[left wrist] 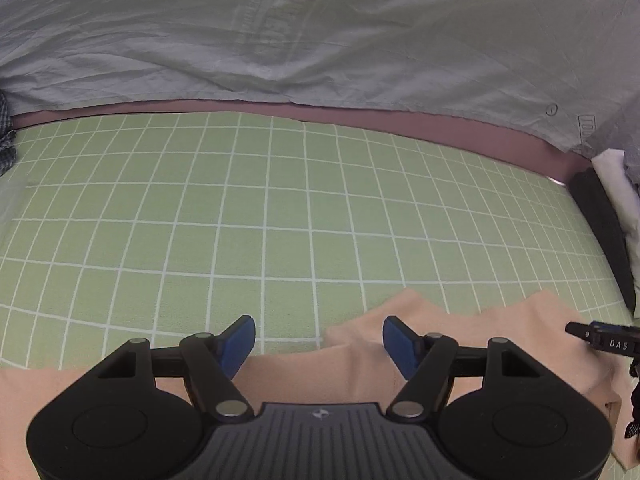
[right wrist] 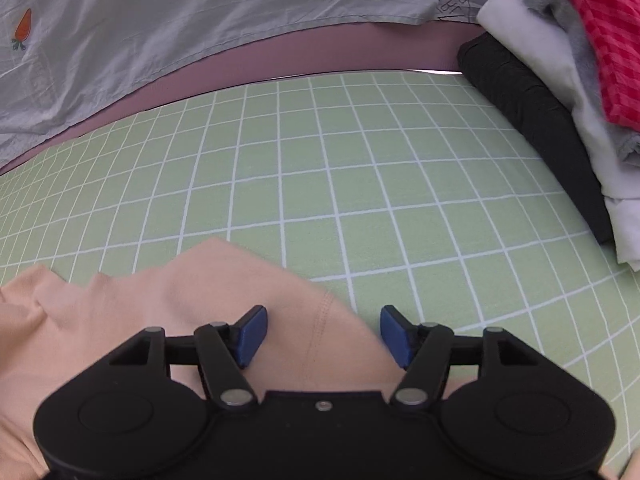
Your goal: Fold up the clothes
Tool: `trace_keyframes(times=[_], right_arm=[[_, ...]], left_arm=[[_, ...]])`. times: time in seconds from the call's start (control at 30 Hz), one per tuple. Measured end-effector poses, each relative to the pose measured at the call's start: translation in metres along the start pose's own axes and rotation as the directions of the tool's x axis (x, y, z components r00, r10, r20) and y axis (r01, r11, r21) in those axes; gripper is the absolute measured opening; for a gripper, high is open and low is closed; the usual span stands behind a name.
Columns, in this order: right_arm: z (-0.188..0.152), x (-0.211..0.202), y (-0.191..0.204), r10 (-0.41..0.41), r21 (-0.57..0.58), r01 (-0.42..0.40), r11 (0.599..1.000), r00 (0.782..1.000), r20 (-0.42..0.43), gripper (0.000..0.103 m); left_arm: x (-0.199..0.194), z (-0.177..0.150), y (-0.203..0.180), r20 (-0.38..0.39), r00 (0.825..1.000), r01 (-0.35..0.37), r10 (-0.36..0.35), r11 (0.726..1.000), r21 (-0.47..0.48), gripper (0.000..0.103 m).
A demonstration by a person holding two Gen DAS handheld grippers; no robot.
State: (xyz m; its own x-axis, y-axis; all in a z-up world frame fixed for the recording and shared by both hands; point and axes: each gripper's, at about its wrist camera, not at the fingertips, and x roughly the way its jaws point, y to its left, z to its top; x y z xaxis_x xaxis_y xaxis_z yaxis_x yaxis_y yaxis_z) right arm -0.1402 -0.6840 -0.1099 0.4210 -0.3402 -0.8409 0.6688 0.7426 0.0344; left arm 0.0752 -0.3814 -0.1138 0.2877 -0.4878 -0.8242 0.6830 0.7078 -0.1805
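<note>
A peach garment [left wrist: 360, 360] lies flat on the green grid mat [left wrist: 280, 220], its wavy edge toward the mat's middle. My left gripper [left wrist: 318, 340] stands open over that edge, one blue pad over the mat and the other over the cloth, with nothing pinched. At the right edge of this view a black finger [left wrist: 580, 330] of the other gripper pokes in above the garment. In the right wrist view the same peach garment [right wrist: 200, 300] shows a stitched seam. My right gripper [right wrist: 323, 332] is open over its right border, the cloth lying beneath the pads.
A grey printed sheet [right wrist: 160, 20] and a pink strip [right wrist: 320, 56] lie beyond the mat [right wrist: 360, 180]. A pile of folded clothes rests on the right: black [right wrist: 532, 120], white [right wrist: 540, 48], red checked [right wrist: 600, 40]. A dark checked cloth [left wrist: 6, 140] sits at the left edge.
</note>
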Motion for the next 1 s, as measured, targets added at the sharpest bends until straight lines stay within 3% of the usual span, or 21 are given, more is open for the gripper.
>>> trace_keyframes(times=[0.03, 0.1, 0.17, 0.23, 0.27, 0.3, 0.33, 0.37, 0.67, 0.83, 0.93, 1.0], right_arm=[[0.002, 0.001, -0.001, 0.008, -0.009, -0.008, 1.000, 1.000, -0.003, 0.064], [0.006, 0.001, -0.003, 0.028, -0.015, -0.028, 0.999, 1.000, -0.004, 0.050], [0.010, 0.002, -0.004, 0.048, -0.021, -0.048, 0.999, 0.999, -0.013, 0.030], [0.012, 0.002, -0.003, 0.057, -0.031, -0.058, 0.998, 0.998, -0.017, 0.022], [0.012, 0.002, -0.002, 0.058, -0.041, -0.059, 0.997, 0.998, -0.012, 0.016], [0.011, 0.002, -0.001, 0.062, -0.053, -0.062, 0.997, 0.998, -0.005, 0.012], [0.011, 0.002, -0.001, 0.064, -0.056, -0.063, 0.996, 0.998, 0.000, 0.010], [0.013, 0.003, -0.001, 0.060, -0.049, -0.060, 0.997, 0.998, 0.006, 0.010], [0.050, 0.013, -0.008, 0.030, 0.034, -0.033, 0.999, 0.996, 0.083, 0.007], [0.076, 0.017, -0.005, 0.028, 0.028, -0.032, 0.999, 0.989, 0.145, 0.007], [0.085, 0.021, -0.002, 0.007, 0.021, -0.011, 1.000, 0.985, 0.171, 0.008], [0.087, 0.024, 0.002, -0.015, 0.015, 0.013, 1.000, 0.989, 0.144, 0.013]], left_arm=[[0.003, 0.000, -0.003, -0.010, 1.000, 0.006, -0.005, 1.000, 0.024, 0.065], [0.007, 0.000, -0.006, -0.028, 0.999, 0.021, -0.020, 0.998, 0.058, 0.065], [0.010, -0.001, -0.008, -0.048, 0.998, 0.047, -0.043, 0.996, 0.076, 0.065], [0.016, -0.001, -0.009, -0.065, 0.997, 0.048, -0.043, 0.996, 0.077, 0.061], [0.019, -0.002, -0.009, -0.073, 0.997, 0.043, -0.037, 0.996, 0.075, 0.045], [0.022, -0.002, -0.009, -0.081, 0.996, 0.038, -0.032, 0.997, 0.072, 0.036], [0.024, -0.002, -0.009, -0.084, 0.996, 0.029, -0.022, 0.997, 0.075, 0.017], [0.024, 0.000, -0.010, -0.078, 0.997, 0.013, -0.006, 0.996, 0.085, 0.005], [0.028, 0.048, -0.003, 0.058, 0.997, -0.052, 0.046, 0.992, 0.115, 0.005], [0.039, 0.076, 0.005, 0.129, 0.989, -0.082, 0.076, 0.996, 0.037, 0.006], [0.037, 0.082, 0.005, 0.132, 0.988, -0.086, 0.086, 0.996, -0.003, 0.014], [0.026, 0.078, 0.004, 0.152, 0.984, -0.093, 0.094, 0.996, -0.012, 0.030]])
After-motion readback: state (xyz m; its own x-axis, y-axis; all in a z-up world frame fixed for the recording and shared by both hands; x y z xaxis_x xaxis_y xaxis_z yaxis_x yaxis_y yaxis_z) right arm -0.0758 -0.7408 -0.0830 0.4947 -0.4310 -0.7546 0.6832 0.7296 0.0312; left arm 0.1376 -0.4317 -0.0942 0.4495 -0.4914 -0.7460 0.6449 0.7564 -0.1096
